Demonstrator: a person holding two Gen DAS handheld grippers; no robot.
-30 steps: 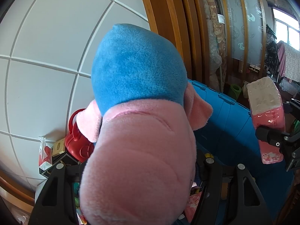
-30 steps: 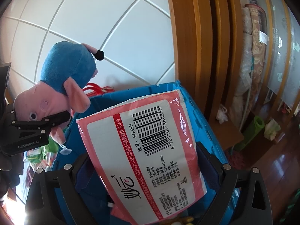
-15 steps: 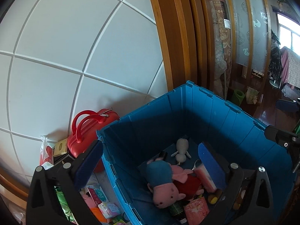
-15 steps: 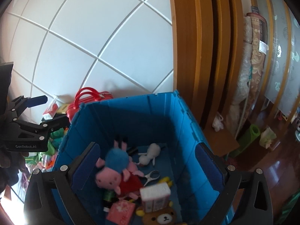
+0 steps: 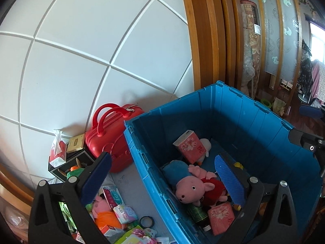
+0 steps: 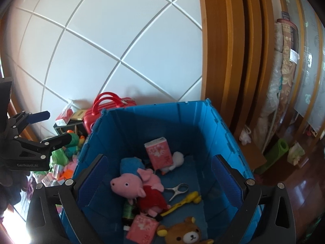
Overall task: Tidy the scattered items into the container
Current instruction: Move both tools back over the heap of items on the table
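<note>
Left gripper: fingers wide apart, nothing between them, straddling the near wall of the blue container.
Right gripper: fingers wide apart and empty, above the container's open top.
Inside, below the fingers: pink pig plush, pink tissue pack.
Loose items: on the floor beyond the left finger, outside the container.
Advice: the left gripper probably needed to swing outward over that pile, pick one compact piece and close squarely on it.

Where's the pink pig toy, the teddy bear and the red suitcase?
pink pig toy (image 6: pixel 126 187): right wrist view, on its face.
teddy bear (image 6: pixel 187 235): right wrist view, on its face.
red suitcase (image 5: pixel 113 140): left wrist view, on its front shell.
</note>
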